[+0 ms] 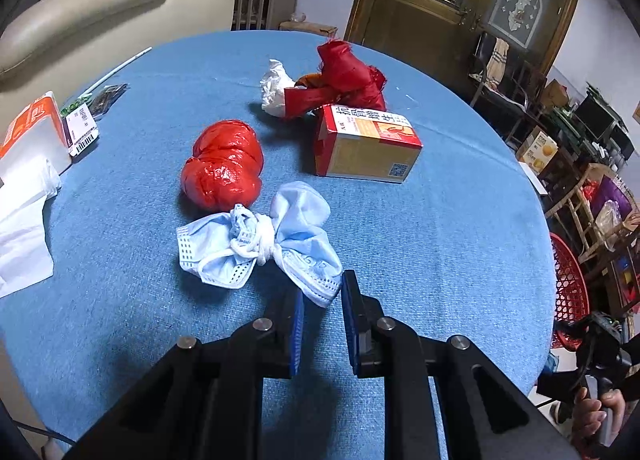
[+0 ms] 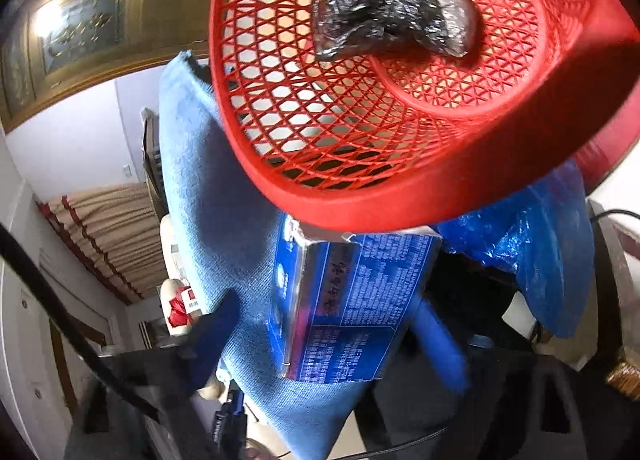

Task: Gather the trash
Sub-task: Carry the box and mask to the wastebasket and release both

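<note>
In the left wrist view, a knotted blue face mask (image 1: 260, 244) lies on the blue table (image 1: 440, 240). My left gripper (image 1: 322, 292) is open, its fingertips on either side of the mask's near corner. Behind lie a red plastic bag ball (image 1: 224, 164), an orange medicine box (image 1: 368, 144), a red cloth bundle (image 1: 344, 80) and a white wad (image 1: 274, 88). In the right wrist view, my right gripper (image 2: 320, 316) holds a blue printed box (image 2: 340, 308) just below the red mesh basket (image 2: 360, 196), which holds a dark crumpled bag (image 2: 384, 20).
White tissue and an orange pack (image 1: 28, 164) sit at the table's left edge beside a labelled packet (image 1: 82, 128). The red basket (image 1: 568, 284) stands past the table's right edge. A beige sofa (image 1: 80, 20) is behind the table.
</note>
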A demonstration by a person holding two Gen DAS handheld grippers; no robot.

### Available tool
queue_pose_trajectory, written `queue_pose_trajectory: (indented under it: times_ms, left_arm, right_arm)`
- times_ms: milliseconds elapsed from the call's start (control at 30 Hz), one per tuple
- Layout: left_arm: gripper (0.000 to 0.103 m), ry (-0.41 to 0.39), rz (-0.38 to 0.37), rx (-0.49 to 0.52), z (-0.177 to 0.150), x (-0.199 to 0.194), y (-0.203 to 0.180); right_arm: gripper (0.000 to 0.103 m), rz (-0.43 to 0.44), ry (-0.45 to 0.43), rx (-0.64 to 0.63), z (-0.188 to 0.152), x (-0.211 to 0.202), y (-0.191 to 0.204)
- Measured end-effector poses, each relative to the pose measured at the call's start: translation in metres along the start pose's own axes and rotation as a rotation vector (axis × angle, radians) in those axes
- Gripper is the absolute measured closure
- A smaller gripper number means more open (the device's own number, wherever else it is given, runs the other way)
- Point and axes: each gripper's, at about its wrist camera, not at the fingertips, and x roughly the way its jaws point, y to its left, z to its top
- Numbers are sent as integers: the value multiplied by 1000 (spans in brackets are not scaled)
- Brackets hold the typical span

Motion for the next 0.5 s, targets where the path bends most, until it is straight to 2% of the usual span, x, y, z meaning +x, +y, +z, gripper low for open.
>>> queue_pose_trajectory:
  times_ms: [233,367,500]
  left_arm:
    - [84,-22,-15,0,-1,-16,-1]
    - [84,-55,-19,9,1,-35,-1]
    - [84,-88,-25,25,7,-52,-6]
  right_arm:
    - [40,-8,11,-71,-9,-2,13]
    - [40,-4,46,-165,-21,-10,38]
    - [40,23,36,-273,-26,-21,70]
